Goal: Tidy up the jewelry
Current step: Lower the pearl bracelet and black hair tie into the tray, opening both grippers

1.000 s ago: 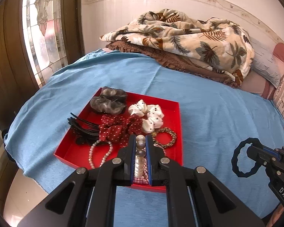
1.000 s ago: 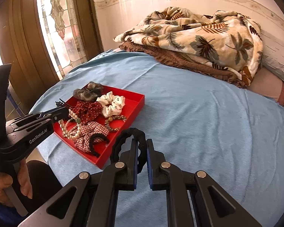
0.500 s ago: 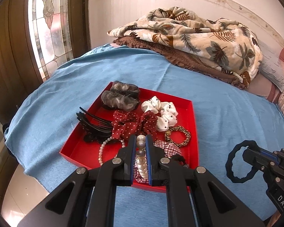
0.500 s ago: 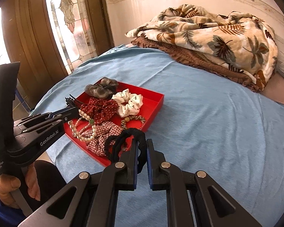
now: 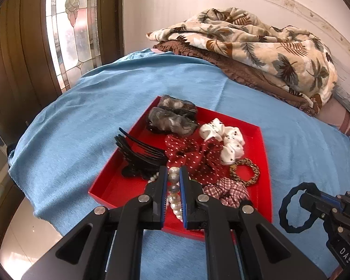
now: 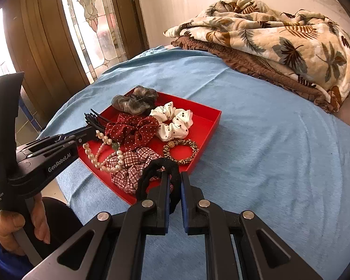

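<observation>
A red tray (image 5: 264,154) (image 6: 208,129) lies on the blue bedspread and holds a grey scrunchie (image 5: 172,117), a white dotted scrunchie (image 5: 224,137), a red dotted bow (image 5: 193,156), a black claw clip (image 5: 137,154), a leopard hair tie (image 5: 245,171) and a plaid scrunchie (image 5: 226,191). My left gripper (image 5: 173,175) is shut on a pearl necklace (image 6: 100,151), which hangs over the tray's near left part. My right gripper (image 6: 174,179) is shut on a black braided hair tie (image 6: 151,175) (image 5: 291,210), held just above the tray's near corner.
A leaf-print blanket (image 5: 256,44) on a brown quilt is piled at the far side of the bed. A stained-glass door (image 5: 74,23) stands to the left, past the bed's edge. A hand (image 6: 18,226) grips the left tool's handle. Bare blue bedspread (image 6: 268,151) spreads right of the tray.
Both grippers have moved forward and lower toward the tray, each still holding its item. The tray's contents have not shifted.
</observation>
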Available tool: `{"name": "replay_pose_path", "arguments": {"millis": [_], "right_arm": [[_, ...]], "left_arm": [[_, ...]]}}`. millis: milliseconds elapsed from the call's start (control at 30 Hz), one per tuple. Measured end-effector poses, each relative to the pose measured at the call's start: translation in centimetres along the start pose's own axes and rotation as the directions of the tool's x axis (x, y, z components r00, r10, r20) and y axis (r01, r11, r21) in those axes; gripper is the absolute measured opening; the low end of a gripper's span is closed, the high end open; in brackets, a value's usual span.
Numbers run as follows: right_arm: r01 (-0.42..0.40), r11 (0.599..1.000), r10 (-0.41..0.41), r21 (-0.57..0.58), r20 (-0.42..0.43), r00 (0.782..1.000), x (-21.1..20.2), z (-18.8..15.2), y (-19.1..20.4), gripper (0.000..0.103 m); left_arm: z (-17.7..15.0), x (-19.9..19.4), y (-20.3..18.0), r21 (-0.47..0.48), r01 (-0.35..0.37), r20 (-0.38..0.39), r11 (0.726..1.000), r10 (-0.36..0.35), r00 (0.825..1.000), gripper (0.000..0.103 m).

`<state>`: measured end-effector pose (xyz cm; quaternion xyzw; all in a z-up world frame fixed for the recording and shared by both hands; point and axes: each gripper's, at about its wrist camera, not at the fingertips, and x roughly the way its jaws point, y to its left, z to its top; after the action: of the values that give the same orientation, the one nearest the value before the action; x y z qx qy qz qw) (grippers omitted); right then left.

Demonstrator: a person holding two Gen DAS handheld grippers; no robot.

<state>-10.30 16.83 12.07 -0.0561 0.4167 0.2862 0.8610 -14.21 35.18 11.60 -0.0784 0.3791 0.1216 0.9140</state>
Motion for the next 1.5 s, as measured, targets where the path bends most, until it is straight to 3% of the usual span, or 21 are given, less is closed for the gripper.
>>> {"name": "replay_pose_path", "arguments": {"millis": [200, 400, 600, 1067, 1500], "right_arm": [[-0.009, 1.0, 0.009, -0.006, -0.01, 1.0, 1.3, 0.6, 0.6, 0.01], [-0.025, 1.0, 0.025, -0.006, -0.002, 1.0, 2.2, 1.7, 1.0, 0.01], [-0.037, 0.999, 0.037, 0.008, -0.013, 0.999, 4.0, 2.9, 1.5, 0.01], [0.024, 1.0, -0.025, -0.005, -0.094, 0.995, 9.7, 2.8, 1.6, 0.01], [0.035, 0.999, -0.036, -0.006, -0.114, 0.993, 11.2, 2.3, 1.3, 0.01]], "left_arm": [[0.5, 0.8, 1.1, -0.026, -0.001, 0.008, 1.0, 0.002, 1.0, 0.009], [1.6, 1.8, 3.6, -0.117, 0.06, -0.007, 0.991, -0.061, 0.998, 0.009], [2.7, 1.9, 4.7, -0.147, 0.096, 0.021, 0.985, -0.093, 0.995, 0.009], [1.6, 4.7, 3.9, -0.033, -0.084, -0.004, 0.996, 0.084, 0.996, 0.01], [1.3, 5.7, 3.2, -0.011, -0.094, -0.025, 0.995, 0.094, 0.995, 0.011]]}}
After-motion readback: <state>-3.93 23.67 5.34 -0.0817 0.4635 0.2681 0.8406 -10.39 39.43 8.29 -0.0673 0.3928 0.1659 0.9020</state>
